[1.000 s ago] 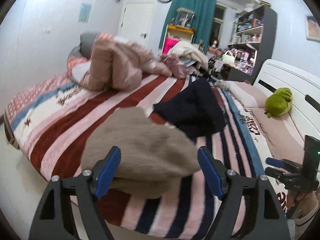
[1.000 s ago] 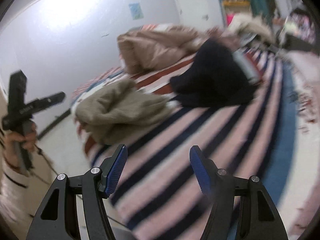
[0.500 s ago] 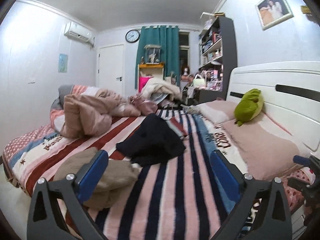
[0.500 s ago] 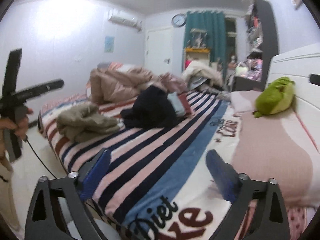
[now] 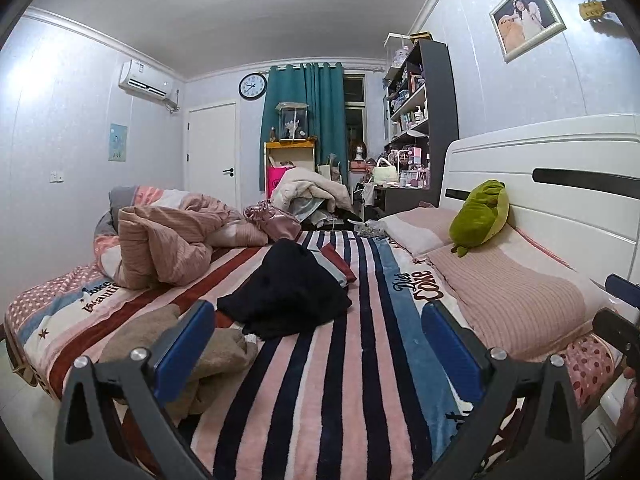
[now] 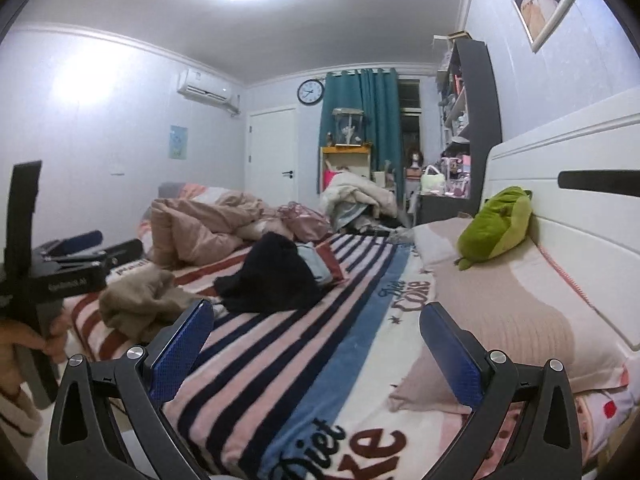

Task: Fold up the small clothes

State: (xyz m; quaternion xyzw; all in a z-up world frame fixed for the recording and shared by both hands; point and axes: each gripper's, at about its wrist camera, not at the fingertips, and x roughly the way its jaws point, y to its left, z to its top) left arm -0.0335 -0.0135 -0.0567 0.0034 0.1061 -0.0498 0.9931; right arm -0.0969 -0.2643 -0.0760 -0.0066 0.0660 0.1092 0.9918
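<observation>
Crumpled tan fleece garment (image 5: 176, 344) lies on the striped plush blanket (image 5: 340, 380), at the blanket's near-left edge. In the left wrist view it sits just behind the left blue finger pad (image 5: 182, 346), partly hidden by it, not between the pads. Looks bunched, loose folds, not flat. Black knit garment (image 5: 286, 292) is heaped mid-blanket, just beyond the tan one, edges touching or nearly so; cannot tell which. It is rumpled, and sits against a folded light blue and red piece (image 5: 334, 266).

Left gripper (image 5: 316, 344): jaws spread wide, nothing held, above the blanket. Right gripper (image 6: 316, 346): also wide open and empty; both garments sit beyond and left of its left pad (image 6: 182, 350). In the right wrist view the left gripper (image 6: 86, 246) shows from the side, held by the hand (image 6: 24, 340).

Further across the blanket: pink ribbed duvet (image 5: 168, 244) bunched at far left, pink ribbed pillow (image 5: 516, 292) to the right, green plush toy (image 5: 480, 216) leaning on the white headboard (image 5: 560, 184).
</observation>
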